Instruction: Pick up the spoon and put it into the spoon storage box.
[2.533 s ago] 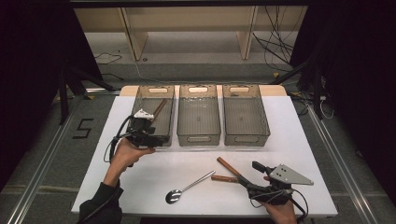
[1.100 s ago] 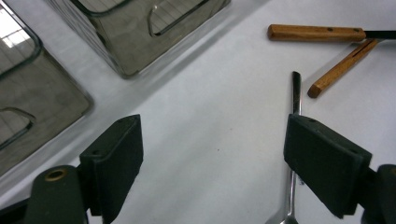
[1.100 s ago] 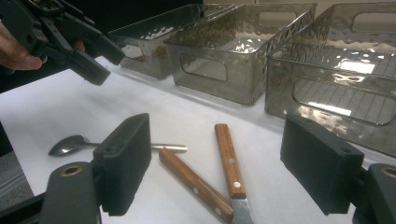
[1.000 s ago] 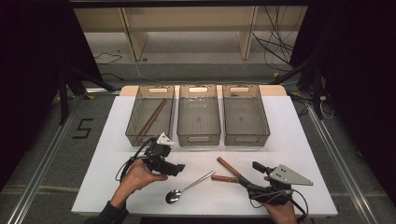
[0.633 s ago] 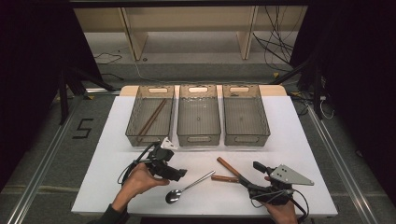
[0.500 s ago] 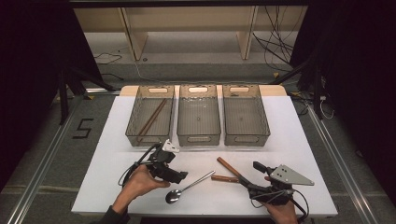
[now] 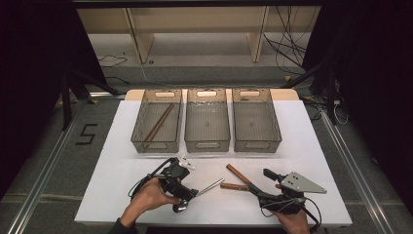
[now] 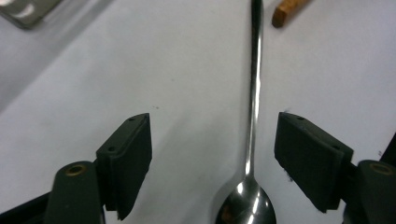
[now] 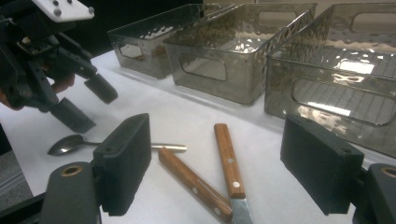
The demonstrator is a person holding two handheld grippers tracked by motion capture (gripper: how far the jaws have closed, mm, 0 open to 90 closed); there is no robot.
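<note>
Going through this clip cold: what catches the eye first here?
The left gripper hangs over the spoon at the table's near edge, jaws open astride the handle and just closing. Behind stand three clear bins in a row, the left bin holding a brown stick. Two wooden-handled knives lie crossed before the right gripper.

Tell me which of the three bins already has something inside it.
The left bin: a brown stick lies slantwise in it. The middle bin and right bin hold nothing.
</note>
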